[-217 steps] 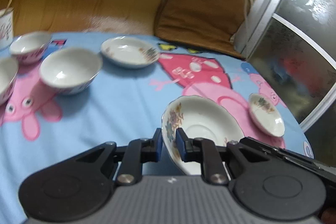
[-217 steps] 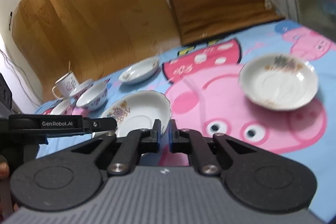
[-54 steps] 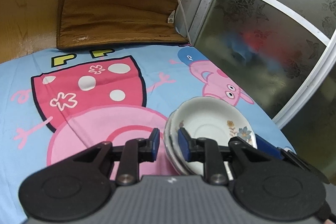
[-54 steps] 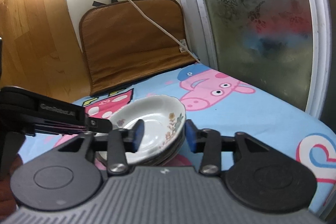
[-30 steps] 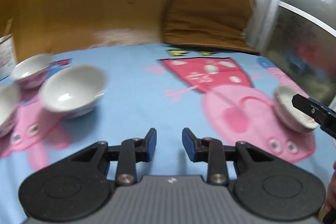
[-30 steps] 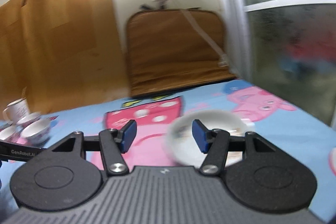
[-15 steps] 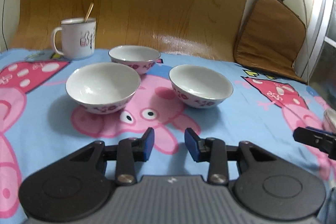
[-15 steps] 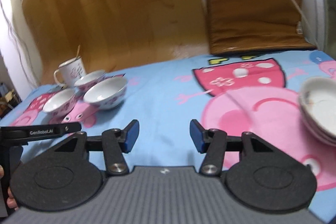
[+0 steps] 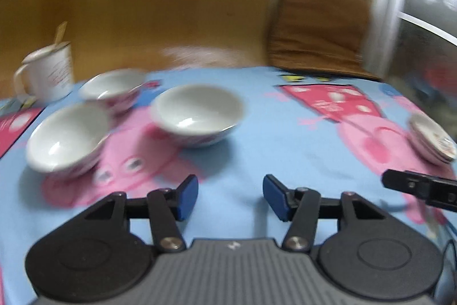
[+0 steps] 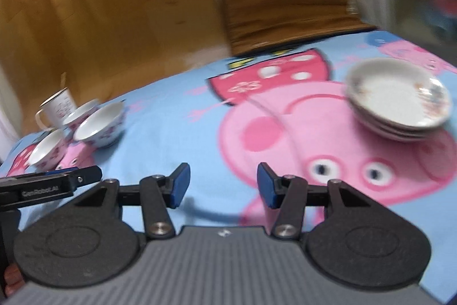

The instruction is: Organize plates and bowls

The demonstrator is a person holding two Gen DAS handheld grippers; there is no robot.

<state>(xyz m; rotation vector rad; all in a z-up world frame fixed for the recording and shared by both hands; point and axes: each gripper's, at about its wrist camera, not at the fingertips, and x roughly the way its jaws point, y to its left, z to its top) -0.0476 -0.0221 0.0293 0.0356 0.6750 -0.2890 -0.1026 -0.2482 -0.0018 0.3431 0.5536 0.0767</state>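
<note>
Left hand-held gripper (image 9: 230, 197): fingers spread wide, blue pads (image 9: 187, 196) facing each other, nothing between them. Held above the desk, aimed toward the bowls. Its tip also shows at the left edge of the right wrist view (image 10: 82, 176).

Right hand-held gripper (image 10: 222, 185): fingers likewise wide apart, nothing held. Held above the desk; its black tip shows at the right edge of the left wrist view (image 9: 420, 185).

Desk (image 9: 271, 133): covered by a light blue cloth with pink cartoon pig print.

Plates (image 10: 400, 99): white with floral rims, stacked one on another at the right side of the desk, on the pink print. At least three can be counted in the right wrist view. In the left wrist view the stack (image 9: 431, 142) sits at the far right edge, blurred.

Bowl, near right (image 9: 197, 113): white inside, red-patterned outside, upright, ahead of the left gripper, apart from the other two.

Bowl, near left (image 9: 67, 139): same make, upright, at the left of the desk on the pig print.

Bowl, rear (image 9: 111, 87): same make, upright, behind the other two and just beside the mug. The exact gap is lost to motion blur.

Mug (image 9: 47, 73): white with red marks, handle to the left, a stick standing in it, at the far left corner.

Cushion (image 9: 317, 27): brown, leaning on the wall behind the desk.

Wood panel (image 9: 142, 5): behind the desk at left.

Frosted glass door (image 9: 428, 33): at right.
</note>
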